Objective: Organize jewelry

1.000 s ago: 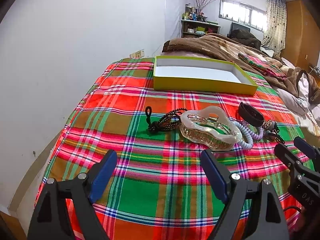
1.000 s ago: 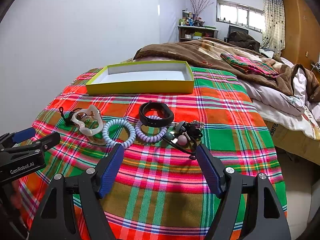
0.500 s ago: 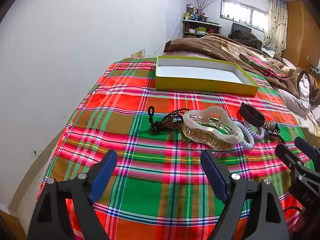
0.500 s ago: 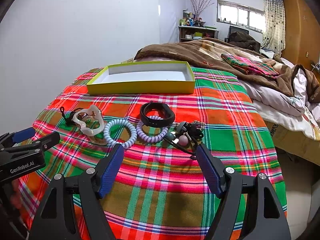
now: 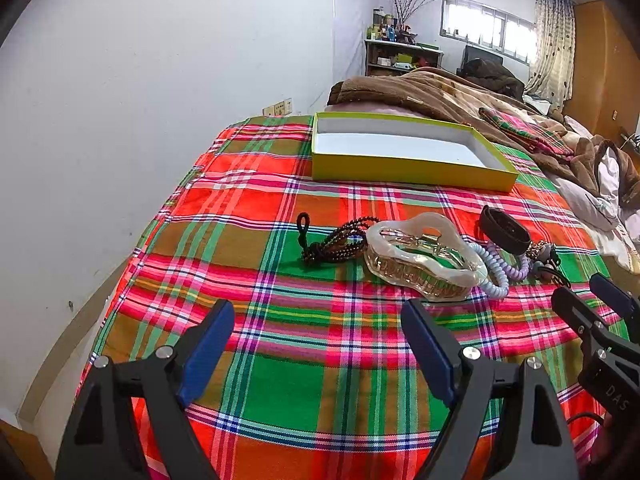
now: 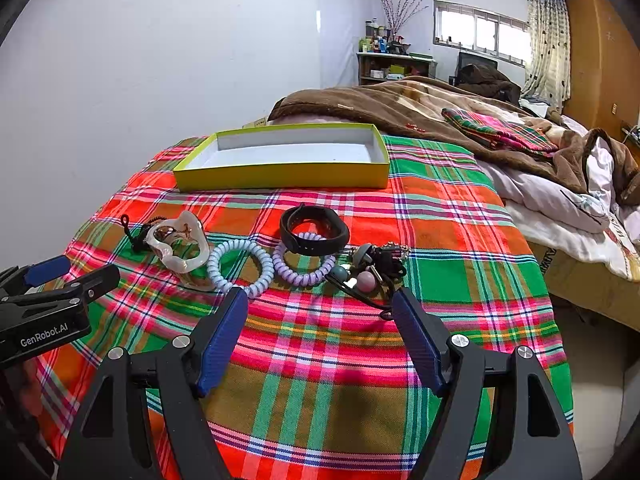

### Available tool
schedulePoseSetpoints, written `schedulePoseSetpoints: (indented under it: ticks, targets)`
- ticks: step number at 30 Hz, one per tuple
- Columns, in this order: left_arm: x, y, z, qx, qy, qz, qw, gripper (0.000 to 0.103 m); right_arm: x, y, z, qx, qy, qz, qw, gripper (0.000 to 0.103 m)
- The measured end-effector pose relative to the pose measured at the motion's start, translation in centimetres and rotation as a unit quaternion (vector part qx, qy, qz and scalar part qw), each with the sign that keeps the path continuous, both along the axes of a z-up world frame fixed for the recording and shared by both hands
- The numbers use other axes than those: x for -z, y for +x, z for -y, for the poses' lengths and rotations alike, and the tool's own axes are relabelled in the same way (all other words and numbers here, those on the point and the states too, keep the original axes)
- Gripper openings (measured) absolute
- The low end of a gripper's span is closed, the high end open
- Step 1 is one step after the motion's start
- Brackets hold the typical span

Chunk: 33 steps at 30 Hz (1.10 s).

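Observation:
A row of accessories lies on the plaid cloth: a dark beaded bracelet (image 5: 334, 238), a clear hair claw clip (image 5: 424, 256), a pale blue coil tie (image 6: 240, 264), a lilac coil tie (image 6: 304, 268), a black band (image 6: 314, 230) and a tangle of bobble ties (image 6: 372, 268). An empty yellow box (image 5: 408, 170) stands behind them. My left gripper (image 5: 318, 344) is open and empty, just short of the clip. My right gripper (image 6: 320, 332) is open and empty, just short of the coil ties.
The bed's left edge runs along a white wall (image 5: 120, 120). Brown blankets (image 6: 420, 104) and white bedding (image 6: 560, 200) are piled behind and right of the box. The right edge of the cloth (image 6: 556, 320) drops to the floor.
Both grippers have crept slightly forward toward the row of accessories. Nothing on the cloth has moved.

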<state>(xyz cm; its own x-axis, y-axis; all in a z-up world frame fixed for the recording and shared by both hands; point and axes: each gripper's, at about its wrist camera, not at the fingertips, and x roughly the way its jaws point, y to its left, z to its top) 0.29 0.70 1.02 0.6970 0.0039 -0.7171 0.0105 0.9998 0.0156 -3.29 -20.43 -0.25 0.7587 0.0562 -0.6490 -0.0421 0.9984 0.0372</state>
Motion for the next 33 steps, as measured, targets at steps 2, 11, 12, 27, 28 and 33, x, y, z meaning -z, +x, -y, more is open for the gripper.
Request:
schedulePoseSetpoints:
  ticks: [2, 11, 12, 27, 28, 33]
  targets:
    - [0.0, 0.0, 0.0, 0.001, 0.0, -0.001, 1.0, 0.087, 0.0, 0.0, 0.0, 0.0, 0.001, 0.0, 1.0, 0.075]
    - [-0.1, -0.2, -0.1, -0.001, 0.001, 0.0, 1.0, 0.087, 0.0, 0.0, 0.0, 0.0, -0.001, 0.002, 1.0, 0.075]
    - [-0.1, -0.2, -0.1, -0.001, 0.002, 0.001, 1.0, 0.087, 0.0, 0.0, 0.0, 0.0, 0.0, 0.002, 1.0, 0.075]
    - [-0.3, 0.3, -1.3, 0.009, -0.036, -0.007, 0.9993, 0.087, -0.5, 0.2, 0.5, 0.0, 0.003, 0.003, 1.0, 0.075]
    - [-0.3, 0.5, -1.5, 0.011, -0.042, -0.01, 0.999, 0.087, -0.7, 0.4, 0.7, -0.001, 0.007, 0.003, 1.0, 0.075]
    - [-0.7, 1.4, -2.4, 0.033, -0.052, -0.018, 0.998, 0.087, -2.1, 1.8, 1.8, -0.011, 0.01, 0.01, 1.0, 0.075]
